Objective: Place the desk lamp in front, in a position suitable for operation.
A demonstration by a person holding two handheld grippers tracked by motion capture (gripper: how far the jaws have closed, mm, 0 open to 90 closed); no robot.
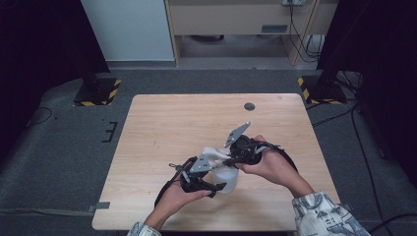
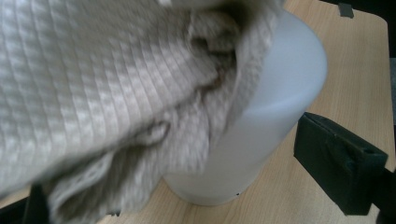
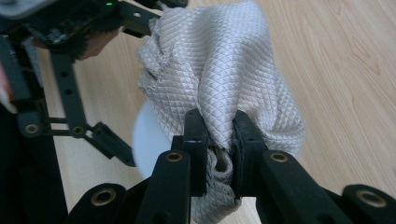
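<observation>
The left gripper (image 1: 216,188) is holding one white plastic container (image 1: 227,178) between widely spread jaws, near the front-middle of the counter (image 1: 162,123), just off its surface or resting on it; which, I cannot tell. In the left gripper view one black pad (image 2: 338,161) is sitting against the container's (image 2: 275,116) side, while the other jaw is hidden under fabric.

The right gripper (image 1: 231,156) is clamping one pale waffle-weave cloth (image 1: 216,153) tightly between its jaws; in the right gripper view the cloth (image 3: 224,79) is bunching out beyond the fingertips (image 3: 195,128) and draping over the container's (image 3: 147,135) top, touching it.

The two grippers are working close together, with the left gripper (image 3: 105,135) just beside the cloth. Bare wood is lying open on every side of them, widest toward the far edge and the left edge; the near edge is closest. One dark round mark (image 1: 249,106) is sitting near the far edge.

No readable writing is showing on the container or cloth.
</observation>
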